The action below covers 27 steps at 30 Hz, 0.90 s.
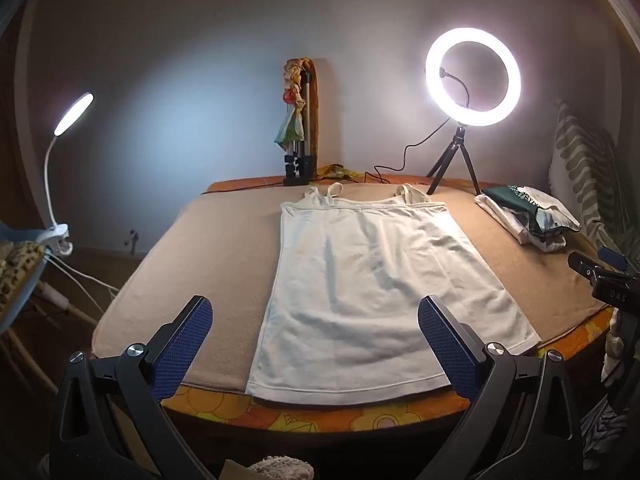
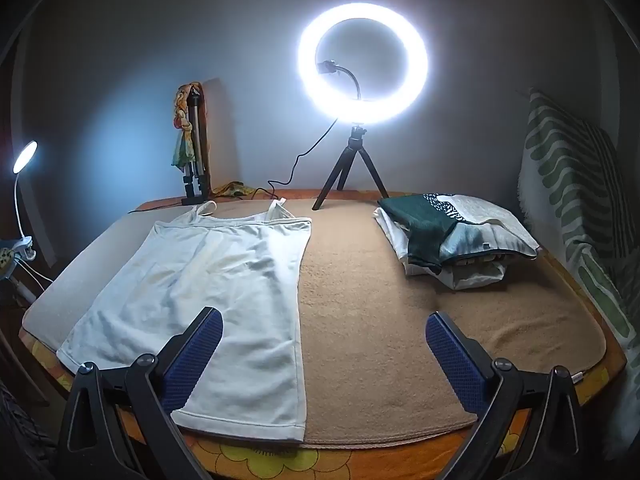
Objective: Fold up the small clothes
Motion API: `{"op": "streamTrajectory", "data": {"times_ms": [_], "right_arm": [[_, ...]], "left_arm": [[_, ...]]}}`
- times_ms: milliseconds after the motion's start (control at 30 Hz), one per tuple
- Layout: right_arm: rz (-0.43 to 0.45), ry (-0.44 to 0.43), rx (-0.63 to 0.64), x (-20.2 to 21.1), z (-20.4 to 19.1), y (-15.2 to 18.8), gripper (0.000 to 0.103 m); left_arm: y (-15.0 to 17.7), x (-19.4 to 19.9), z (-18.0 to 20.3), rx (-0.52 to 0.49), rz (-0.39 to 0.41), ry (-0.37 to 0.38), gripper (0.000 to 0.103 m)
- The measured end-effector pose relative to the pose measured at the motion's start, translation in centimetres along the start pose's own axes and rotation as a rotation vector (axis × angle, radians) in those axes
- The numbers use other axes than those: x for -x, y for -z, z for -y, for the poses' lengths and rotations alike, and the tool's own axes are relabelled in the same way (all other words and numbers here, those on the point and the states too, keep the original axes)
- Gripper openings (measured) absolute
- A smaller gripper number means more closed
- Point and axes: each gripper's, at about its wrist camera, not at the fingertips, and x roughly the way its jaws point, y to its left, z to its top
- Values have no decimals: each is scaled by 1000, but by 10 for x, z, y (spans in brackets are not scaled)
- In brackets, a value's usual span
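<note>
A white strappy top lies flat on the tan blanket, straps toward the wall and hem at the near edge. My left gripper hangs open above the hem's near part, its blue pads wide apart with nothing between them. In the right wrist view the top lies left of centre. My right gripper is open over the top's right edge and the bare blanket, holding nothing. The right gripper's black body shows at the right edge of the left wrist view.
A pile of folded clothes sits at the back right of the table. A lit ring light on a tripod and a folded tripod stand at the back, with a cable between them. A clip lamp stands at the left. A patterned cushion leans at the right.
</note>
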Motion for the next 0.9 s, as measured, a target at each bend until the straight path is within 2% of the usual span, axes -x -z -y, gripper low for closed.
{"op": "streamTrajectory", "data": {"times_ms": [333, 900], "right_arm": [[11, 4, 13, 1, -2, 2, 103], [20, -2, 6, 4, -3, 0, 103]], "left_arm": [[-13, -4, -12, 17, -21, 21, 102], [-12, 6, -6, 13, 19, 3, 102]]}}
